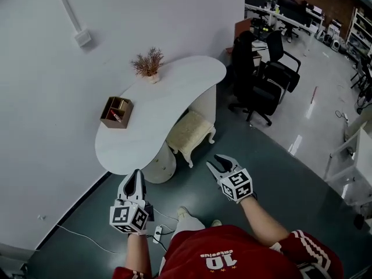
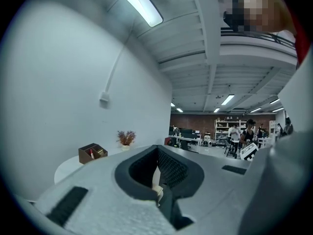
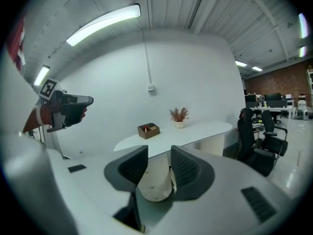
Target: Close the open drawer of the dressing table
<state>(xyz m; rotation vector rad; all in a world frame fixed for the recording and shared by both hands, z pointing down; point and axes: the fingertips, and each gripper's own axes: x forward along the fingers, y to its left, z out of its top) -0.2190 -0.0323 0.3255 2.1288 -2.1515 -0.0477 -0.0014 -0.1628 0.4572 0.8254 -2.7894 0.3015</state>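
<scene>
Dressing table (image 1: pixel 168 92) lies ahead of both tongs, well apart, with its long axis running lower left to upper right in the head view. I judge the drawer sits in the round pedestal (image 1: pixel 158 166) under the near end, and the left gripper (image 1: pixel 137 174) is nearer. Its tips are together, holding nothing. The right gripper (image 1: pixel 216 161) is part open and empty. The right gripper view shows knobs (image 3: pixel 151 186) on the pedestal front; the head view hides that face. I can't tell which drawer stands out.

shirt (image 1: pixel 226 254): red, white "10" print
sleeve (image 1: pixel 305 247): white stripes
left gripper (image 1: pixel 137 173), right gripper (image 1: pixel 214 160): pale grey shells, black ribbed pads (image 3: pixel 186 168)
cubes (image 1: pixel 129 217): black-white square markers
</scene>
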